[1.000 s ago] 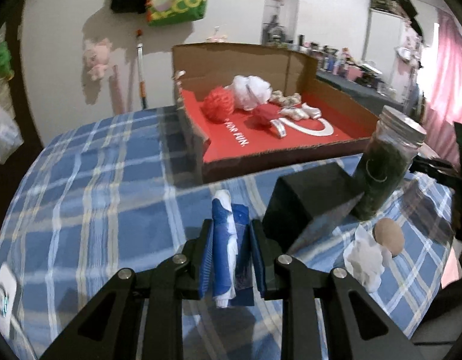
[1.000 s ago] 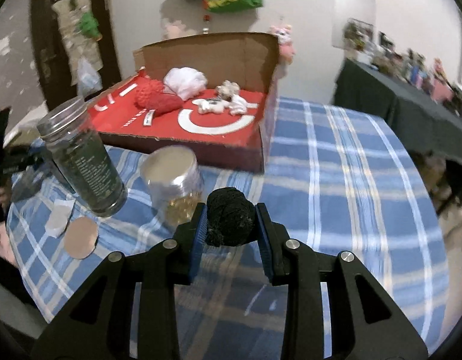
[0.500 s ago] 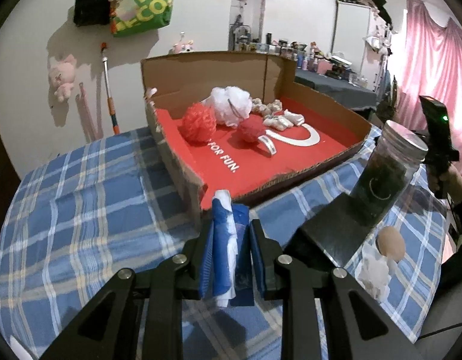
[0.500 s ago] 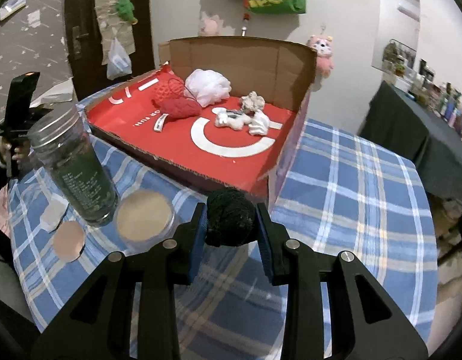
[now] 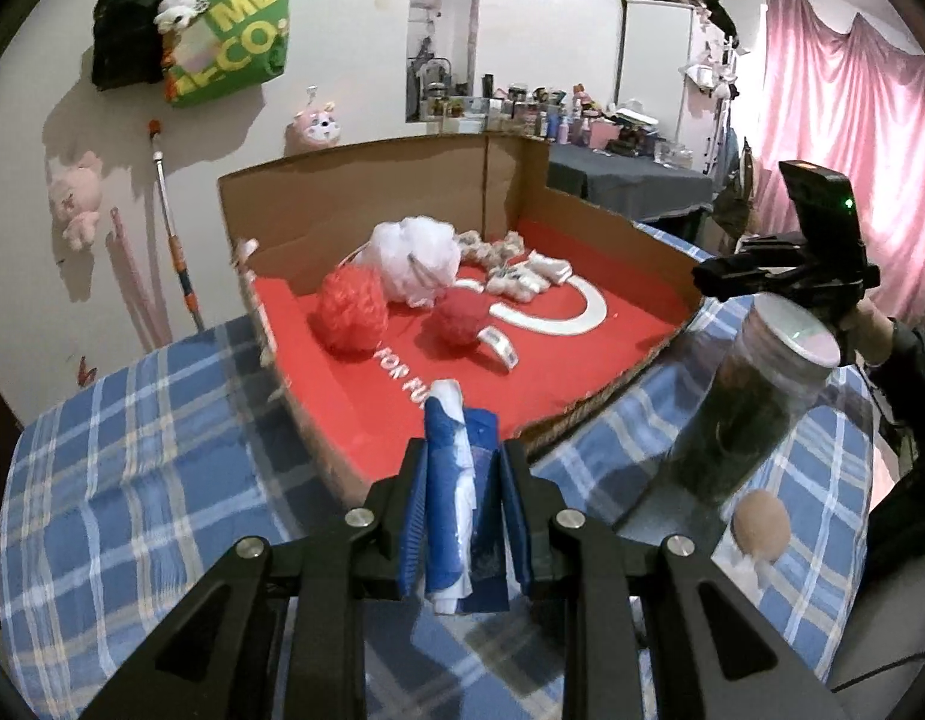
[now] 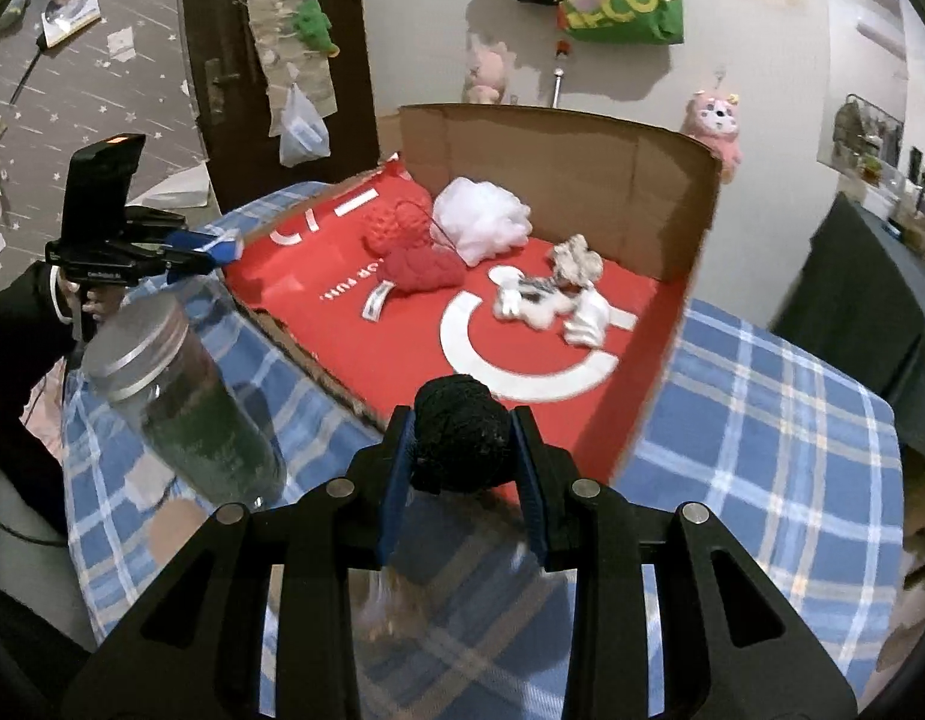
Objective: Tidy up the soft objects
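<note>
My left gripper is shut on a folded blue and white cloth, held in the air just short of the near wall of an open cardboard box with a red floor. My right gripper is shut on a black yarn ball, held over the near corner of the same box. Inside lie a red puff, a white puff, a red yarn ball and several small white cloth pieces. The left gripper also shows at the left of the right wrist view.
A blue plaid cloth covers the table. A tall glass jar with a metal lid stands beside the box, with a round tan pad near it. A person's hand holds the right gripper.
Both grippers have risen and moved toward the box with their loads still held. The box now looks larger and closer in both views.
</note>
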Action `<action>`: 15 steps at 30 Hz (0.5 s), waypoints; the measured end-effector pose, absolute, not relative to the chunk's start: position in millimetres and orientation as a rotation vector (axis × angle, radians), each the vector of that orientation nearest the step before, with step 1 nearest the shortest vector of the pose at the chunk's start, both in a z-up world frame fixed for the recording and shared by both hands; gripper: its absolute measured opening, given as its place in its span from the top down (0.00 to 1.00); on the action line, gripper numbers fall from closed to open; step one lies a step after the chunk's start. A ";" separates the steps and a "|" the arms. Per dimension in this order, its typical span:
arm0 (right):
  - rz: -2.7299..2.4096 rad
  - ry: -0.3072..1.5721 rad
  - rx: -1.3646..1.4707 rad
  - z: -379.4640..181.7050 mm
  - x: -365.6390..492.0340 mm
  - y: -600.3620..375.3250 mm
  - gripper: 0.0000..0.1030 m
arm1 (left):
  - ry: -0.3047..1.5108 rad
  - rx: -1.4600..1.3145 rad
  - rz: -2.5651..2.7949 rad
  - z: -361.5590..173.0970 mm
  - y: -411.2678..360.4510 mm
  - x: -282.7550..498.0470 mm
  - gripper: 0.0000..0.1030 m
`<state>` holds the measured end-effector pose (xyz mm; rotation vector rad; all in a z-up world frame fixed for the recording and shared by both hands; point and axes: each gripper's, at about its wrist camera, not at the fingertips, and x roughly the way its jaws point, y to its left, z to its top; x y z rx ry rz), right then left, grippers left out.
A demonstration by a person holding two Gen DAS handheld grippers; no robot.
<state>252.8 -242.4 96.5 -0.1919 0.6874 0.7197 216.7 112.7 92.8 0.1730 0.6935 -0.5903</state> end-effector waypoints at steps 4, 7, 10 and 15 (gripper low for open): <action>0.695 0.729 -0.201 97.0 272.8 -225.7 0.70 | 0.717 0.169 -0.609 98.7 97.2 238.9 0.76; 0.648 0.785 -0.208 93.3 289.9 -214.0 0.70 | 0.783 0.159 -0.573 95.3 85.4 260.8 0.76; 0.608 0.828 -0.236 89.6 303.0 -203.4 0.70 | 0.849 0.154 -0.509 86.9 78.1 280.4 0.76; 0.522 0.926 -0.256 82.7 327.2 -189.1 0.70 | 0.919 0.147 -0.447 74.7 67.3 301.7 0.75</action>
